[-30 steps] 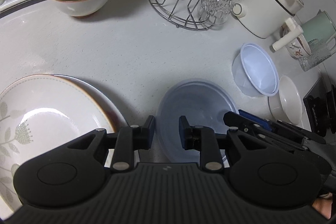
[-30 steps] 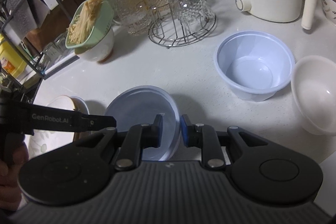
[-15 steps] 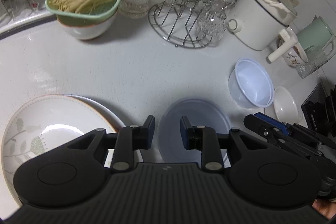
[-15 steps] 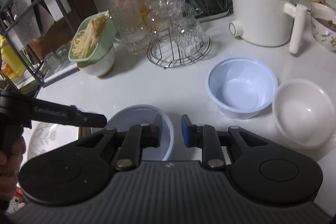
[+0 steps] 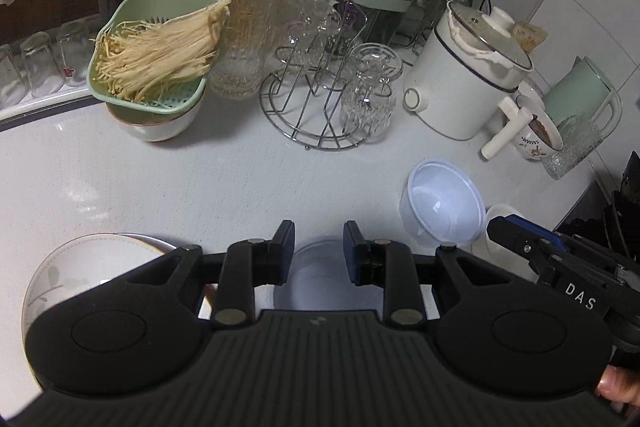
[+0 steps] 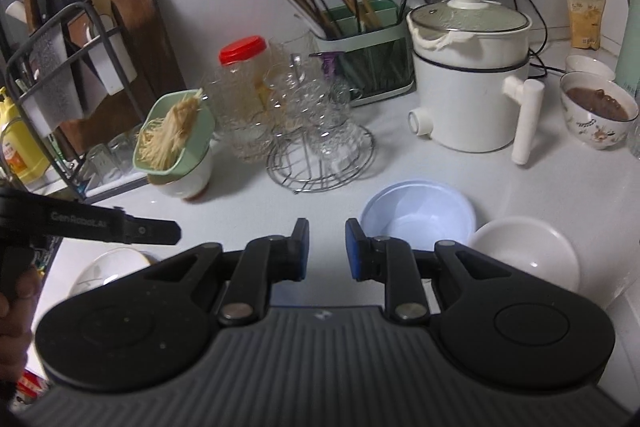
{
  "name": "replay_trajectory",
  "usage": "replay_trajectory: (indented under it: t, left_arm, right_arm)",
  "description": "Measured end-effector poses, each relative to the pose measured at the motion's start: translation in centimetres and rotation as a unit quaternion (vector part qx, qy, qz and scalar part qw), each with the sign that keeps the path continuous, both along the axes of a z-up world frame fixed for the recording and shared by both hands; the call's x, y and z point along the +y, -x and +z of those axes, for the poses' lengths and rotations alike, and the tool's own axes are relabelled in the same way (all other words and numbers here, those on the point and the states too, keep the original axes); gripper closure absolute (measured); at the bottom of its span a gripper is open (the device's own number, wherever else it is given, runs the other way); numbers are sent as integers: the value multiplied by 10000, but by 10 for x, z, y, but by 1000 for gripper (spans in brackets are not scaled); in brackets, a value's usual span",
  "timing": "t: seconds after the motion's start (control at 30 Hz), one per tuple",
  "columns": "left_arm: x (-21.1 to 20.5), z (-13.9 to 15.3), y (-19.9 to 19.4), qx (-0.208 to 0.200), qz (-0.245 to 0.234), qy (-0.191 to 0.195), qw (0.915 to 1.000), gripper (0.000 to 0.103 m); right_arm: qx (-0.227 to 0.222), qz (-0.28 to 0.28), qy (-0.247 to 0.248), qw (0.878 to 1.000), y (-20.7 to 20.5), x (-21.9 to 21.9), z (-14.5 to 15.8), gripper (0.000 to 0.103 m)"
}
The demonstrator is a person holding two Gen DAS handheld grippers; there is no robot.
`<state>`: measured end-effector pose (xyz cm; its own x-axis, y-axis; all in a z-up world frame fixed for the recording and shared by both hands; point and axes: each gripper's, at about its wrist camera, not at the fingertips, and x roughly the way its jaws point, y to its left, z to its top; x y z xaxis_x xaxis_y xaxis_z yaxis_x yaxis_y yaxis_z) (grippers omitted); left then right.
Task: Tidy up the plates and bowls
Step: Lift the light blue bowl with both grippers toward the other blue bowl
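My left gripper [image 5: 319,245] is open and empty, held above a pale blue plastic plate [image 5: 320,279] that shows between its fingers. A white leaf-patterned plate [image 5: 80,267] lies on a larger plate at the lower left. A pale blue plastic bowl [image 5: 442,209] stands to the right; it also shows in the right wrist view [image 6: 418,217]. A white bowl [image 6: 528,253] sits beside it. My right gripper [image 6: 327,245] is open and empty above the counter; the leaf plate [image 6: 108,265] shows at its left.
At the back stand a green strainer of enoki mushrooms on a white bowl [image 5: 156,67], a wire rack of glasses [image 5: 320,99], a red-lidded jar [image 5: 244,23], a chopstick holder [image 6: 360,43], a white electric pot [image 6: 468,79] and a bowl of brown food [image 6: 596,111].
Both grippers have lifted and drawn back from the counter, so the plates and bowls look smaller and lower. Both stay open and empty.
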<state>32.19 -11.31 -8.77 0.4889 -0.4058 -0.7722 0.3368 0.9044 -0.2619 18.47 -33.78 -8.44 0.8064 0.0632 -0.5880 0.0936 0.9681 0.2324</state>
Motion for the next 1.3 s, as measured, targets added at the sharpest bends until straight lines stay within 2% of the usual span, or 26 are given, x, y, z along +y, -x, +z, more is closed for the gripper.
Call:
replay_trajectory:
  t: [0.23, 0.33, 0.43, 0.53, 0.8, 0.97, 1.17, 1.3]
  left_arm:
    - [-22, -5, -6, -3, -138, 14, 9999, 72]
    - [-39, -10, -7, -258, -297, -350, 9986, 72]
    - [-51, -19, -12, -182, -425, -262, 9986, 72]
    - [-69, -29, -11, -241, -624, -396, 9970, 72]
    - [-108, -46, -26, 42, -960, -247, 9951, 60]
    - [-125, -51, -41, 243, -1049, 145, 9941, 59]
    - [-144, -60, -65, 546, -844, 171, 9948, 60]
    - [-156, -69, -75, 707, -800, -11, 9943, 60]
  right_arm:
    - [15, -188, 23, 9998, -2, -18, -8, 79]
    - [6, -348, 19, 9994, -5, -27, -12, 79]
    - [-9, -511, -2, 9987, -10, -38, -16, 79]
    - [2, -642, 11, 9979, -15, -48, -20, 80]
    - [120, -1064, -17, 9942, -41, -75, -35, 80]
    - [258, -1166, -103, 9928, -60, -96, -46, 80]
    - [538, -985, -290, 9933, -81, -110, -58, 80]
    - [815, -843, -284, 9927, -93, -112, -66, 79]
